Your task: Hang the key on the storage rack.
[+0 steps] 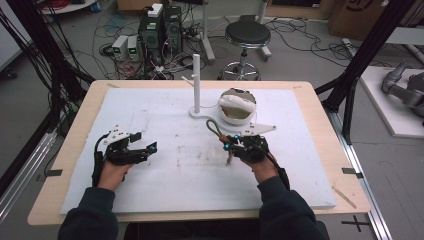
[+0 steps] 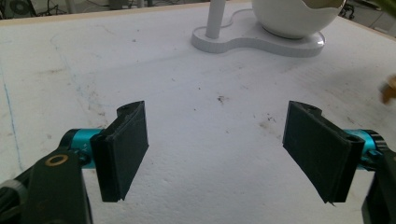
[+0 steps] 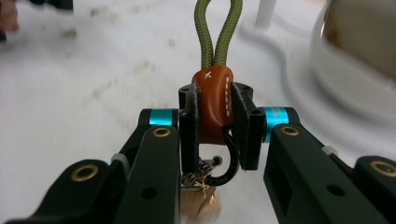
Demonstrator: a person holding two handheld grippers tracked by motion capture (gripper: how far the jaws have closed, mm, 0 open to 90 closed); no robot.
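Observation:
My right gripper (image 3: 214,126) is shut on a keychain's brown leather tab (image 3: 214,103), which has white stitching. An olive-green cord loop (image 3: 218,30) rises from the tab, and a black hook with a brass piece (image 3: 201,198) hangs below it. In the high view the right gripper (image 1: 231,143) holds the cord loop (image 1: 214,127) just in front of the white stand (image 1: 196,82) with its post and bowl (image 1: 236,106). My left gripper (image 1: 148,148) rests open at the left of the mat, jaws wide apart over bare foam (image 2: 215,140).
The white stand's base (image 2: 252,41) and bowl (image 2: 294,16) lie ahead of the left gripper. A white foam mat (image 1: 165,170) covers the wooden table (image 1: 320,120). Beyond the table stand a black stool (image 1: 246,37), computer boxes (image 1: 160,32) and loose cables.

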